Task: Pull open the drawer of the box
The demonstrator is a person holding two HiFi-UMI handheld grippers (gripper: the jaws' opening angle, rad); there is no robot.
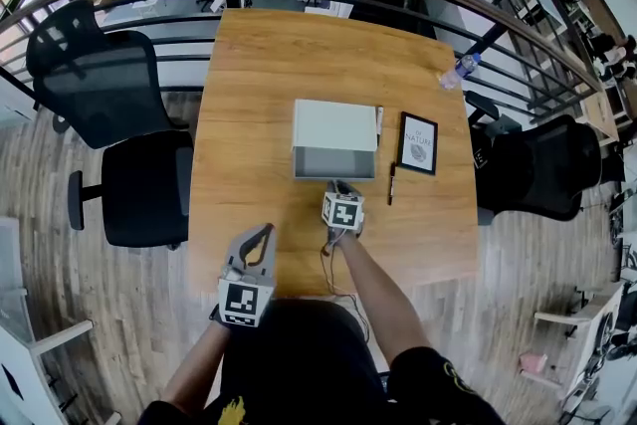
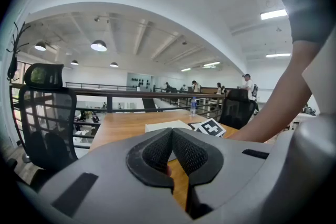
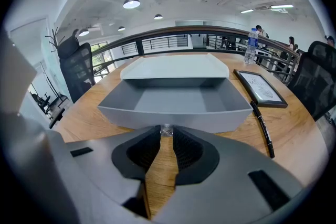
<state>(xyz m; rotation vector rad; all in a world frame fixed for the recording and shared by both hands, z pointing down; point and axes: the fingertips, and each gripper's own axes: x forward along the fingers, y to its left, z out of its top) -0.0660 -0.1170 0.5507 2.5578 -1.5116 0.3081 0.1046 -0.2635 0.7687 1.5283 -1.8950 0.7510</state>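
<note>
Right gripper [image 3: 166, 137] pinches the small clear knob [image 3: 166, 130] of the drawer [image 3: 173, 114] just ahead; the pull looks finished, so the next move is probably to release.

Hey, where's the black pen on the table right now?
In the head view the black pen lies on the wooden table, just right of the pulled-out drawer, by the near left corner of the framed picture.
</note>
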